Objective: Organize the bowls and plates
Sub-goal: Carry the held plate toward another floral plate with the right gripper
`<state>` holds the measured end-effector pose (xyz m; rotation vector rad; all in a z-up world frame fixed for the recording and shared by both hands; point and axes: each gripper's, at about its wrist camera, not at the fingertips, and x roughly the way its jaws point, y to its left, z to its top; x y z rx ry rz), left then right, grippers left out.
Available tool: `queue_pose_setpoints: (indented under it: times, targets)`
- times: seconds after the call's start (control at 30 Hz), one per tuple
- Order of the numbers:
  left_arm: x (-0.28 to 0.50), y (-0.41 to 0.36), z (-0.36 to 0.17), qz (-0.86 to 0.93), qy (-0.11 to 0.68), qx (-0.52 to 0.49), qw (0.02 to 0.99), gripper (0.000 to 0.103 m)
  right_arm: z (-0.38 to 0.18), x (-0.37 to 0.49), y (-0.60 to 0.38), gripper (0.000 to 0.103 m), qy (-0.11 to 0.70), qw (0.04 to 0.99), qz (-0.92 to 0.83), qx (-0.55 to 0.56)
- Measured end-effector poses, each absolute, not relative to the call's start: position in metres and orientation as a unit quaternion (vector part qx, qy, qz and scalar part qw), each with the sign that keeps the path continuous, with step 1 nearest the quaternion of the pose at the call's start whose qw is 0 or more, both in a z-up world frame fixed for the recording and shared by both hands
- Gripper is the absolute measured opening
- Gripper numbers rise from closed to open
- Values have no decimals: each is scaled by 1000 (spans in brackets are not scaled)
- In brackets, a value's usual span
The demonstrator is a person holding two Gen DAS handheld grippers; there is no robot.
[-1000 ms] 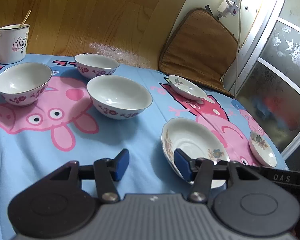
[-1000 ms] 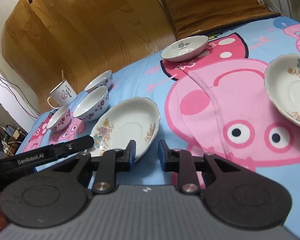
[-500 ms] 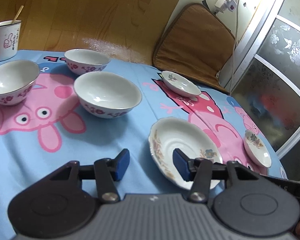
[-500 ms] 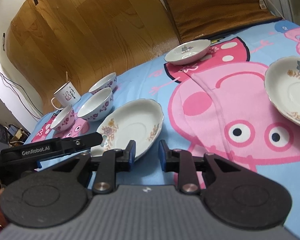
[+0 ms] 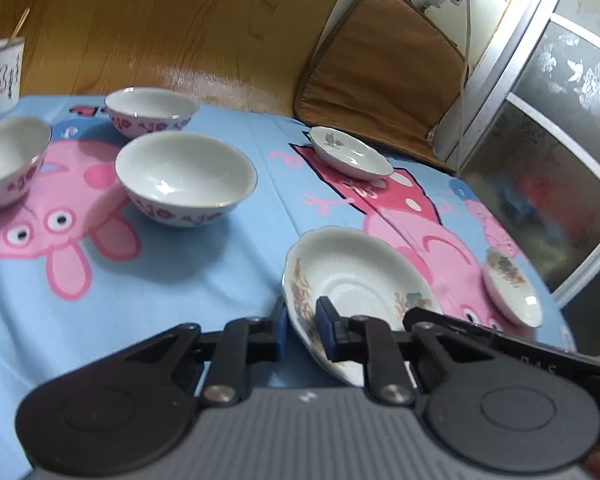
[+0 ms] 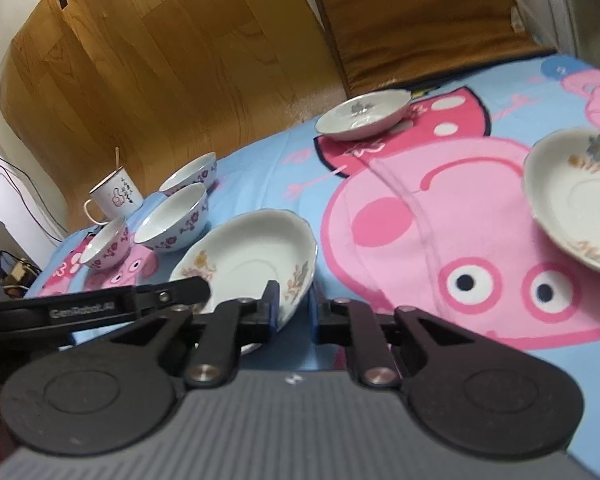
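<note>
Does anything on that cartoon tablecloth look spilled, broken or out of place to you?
Nothing looks spilled or broken. The one odd thing is the large flowered plate: both grippers have just been closing on it, the left gripper on its near-left rim and the right gripper on the opposite rim.

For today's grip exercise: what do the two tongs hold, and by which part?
Both tongs have just closed on the large floral plate: the left tongs pinch its near-left rim, the right tongs its near-right rim.
</note>
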<state>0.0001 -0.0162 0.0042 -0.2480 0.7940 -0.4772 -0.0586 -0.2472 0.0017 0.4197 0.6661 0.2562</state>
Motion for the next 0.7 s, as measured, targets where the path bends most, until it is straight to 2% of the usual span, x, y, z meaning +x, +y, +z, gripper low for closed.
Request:
queue_pose_setpoints:
  times: [0.27,0.37,0.43,0.47,0.57,0.63,0.7]
  targets:
    - [-9,-12,3,-229,386,-119,886,18,1,-69,-239,18,328,919,128,176]
    - [-9,-11,4,-235,384,-125,884,27,0,-67,-242,20,329,915,131,191]
    - [-9,-12,5,-237,380,-126,885,39,0,-67,-242,20,330,915,131,193]
    - [-9,-13,5,-237,378,-125,886,40,-1,-67,-241,21,331,914,131,193]
    - [-11,-15,5,-235,374,-116,889,38,-2,-67,-240,21,331,914,131,195]
    - [-12,-18,4,-235,374,-108,891,29,-2,-69,-237,21,329,916,130,188]
    - [-13,-18,4,-228,372,-105,894,26,-1,-70,-234,20,325,921,126,175]
